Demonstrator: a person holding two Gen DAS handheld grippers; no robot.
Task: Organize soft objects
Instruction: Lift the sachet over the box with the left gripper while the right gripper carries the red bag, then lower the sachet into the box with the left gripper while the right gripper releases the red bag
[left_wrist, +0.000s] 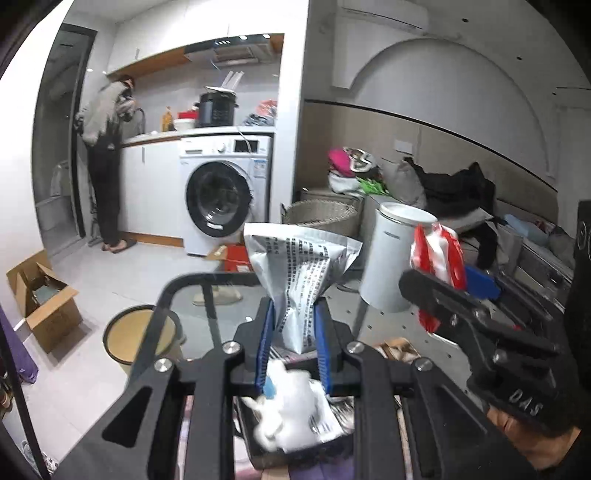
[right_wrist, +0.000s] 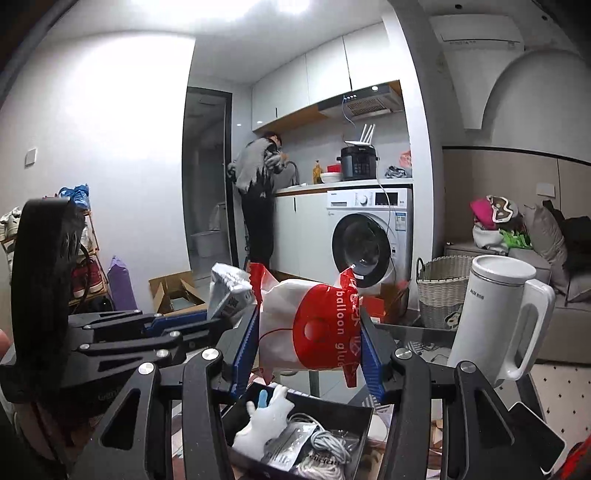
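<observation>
My left gripper (left_wrist: 294, 325) is pinching the silver pouch (left_wrist: 301, 269), held upright over the black tray (right_wrist: 356, 413). My right gripper (right_wrist: 308, 343) is clamped on the red-and-white glue bag (right_wrist: 306, 328), also above the tray, white kettle (right_wrist: 506, 317) to its right.
</observation>
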